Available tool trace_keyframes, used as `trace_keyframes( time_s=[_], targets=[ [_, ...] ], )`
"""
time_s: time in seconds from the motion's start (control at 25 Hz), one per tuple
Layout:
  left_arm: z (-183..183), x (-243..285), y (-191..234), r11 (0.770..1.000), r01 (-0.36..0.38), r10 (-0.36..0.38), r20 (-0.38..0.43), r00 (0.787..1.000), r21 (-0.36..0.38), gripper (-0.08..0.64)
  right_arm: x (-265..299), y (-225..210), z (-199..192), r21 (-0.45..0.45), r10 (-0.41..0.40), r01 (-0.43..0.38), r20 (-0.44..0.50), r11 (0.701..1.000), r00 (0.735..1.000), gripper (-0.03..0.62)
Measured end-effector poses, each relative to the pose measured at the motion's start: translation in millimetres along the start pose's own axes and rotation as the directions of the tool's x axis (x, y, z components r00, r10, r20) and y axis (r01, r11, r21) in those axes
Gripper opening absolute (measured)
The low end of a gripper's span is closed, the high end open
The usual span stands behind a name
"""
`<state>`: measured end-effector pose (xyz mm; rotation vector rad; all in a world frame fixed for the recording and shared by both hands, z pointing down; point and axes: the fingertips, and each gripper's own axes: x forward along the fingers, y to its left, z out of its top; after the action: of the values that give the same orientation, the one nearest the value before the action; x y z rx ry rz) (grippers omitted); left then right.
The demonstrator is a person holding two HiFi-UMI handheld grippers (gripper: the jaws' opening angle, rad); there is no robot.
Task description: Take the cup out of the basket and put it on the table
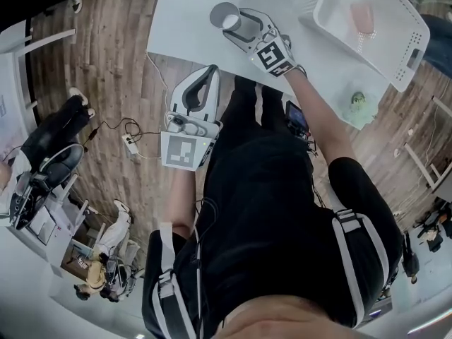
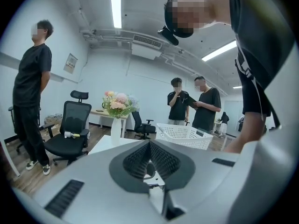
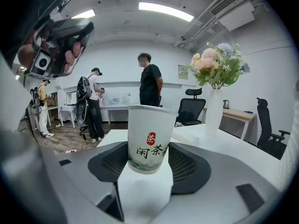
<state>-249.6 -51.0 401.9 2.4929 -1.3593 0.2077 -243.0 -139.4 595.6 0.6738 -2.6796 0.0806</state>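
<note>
A white paper cup (image 1: 224, 16) with a red mark and dark characters stands upright between the jaws of my right gripper (image 1: 236, 21), which is shut on it over the near-left part of the white table (image 1: 185, 21). In the right gripper view the cup (image 3: 149, 139) fills the gap between the jaws of the right gripper (image 3: 148, 164); whether its base touches the tabletop I cannot tell. The white perforated basket (image 1: 406, 34) lies at the table's right. My left gripper (image 1: 205, 78) hangs off the table's near edge, shut and empty (image 2: 149, 161).
A pink object (image 1: 362, 16) lies in the basket. A vase of flowers (image 3: 214, 108) stands on the table; the left gripper view shows the vase (image 2: 117, 120) and the basket (image 2: 184, 136). Office chairs (image 2: 70, 129), several people and a floor power strip (image 1: 129, 143) surround the table.
</note>
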Motion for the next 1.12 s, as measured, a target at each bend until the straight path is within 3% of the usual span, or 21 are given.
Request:
trace_keyframes(
  time_s=[0.24,0.52,0.68,1.12],
  targets=[
    [-9.0,2.5,4.5,1.000,0.005,-0.005,-0.035,0.999,-0.011,0.020,3.4,0.0,-16.5,-0.016,-0.008,0.007,-0.050,1.000,0.999,0.282],
    [-2.9,9.2,5.0,1.000,0.010,-0.010,0.004,1.000,-0.006,0.020,-1.1,-0.3,-41.3,-0.032,-0.006,0.002,-0.125,0.999,0.992,0.282],
    [-8.7,11.2,0.3,1.000,0.017,-0.017,-0.022,1.000,-0.006,0.020,-4.3,0.9,-55.7,-0.040,-0.008,0.002,-0.170,0.999,0.985,0.282],
    [-11.5,20.6,-4.8,0.999,0.040,-0.041,-0.028,0.999,-0.012,0.020,-14.6,0.3,-60.3,-0.022,-0.004,-0.001,-0.192,1.000,0.981,0.282]
  ],
)
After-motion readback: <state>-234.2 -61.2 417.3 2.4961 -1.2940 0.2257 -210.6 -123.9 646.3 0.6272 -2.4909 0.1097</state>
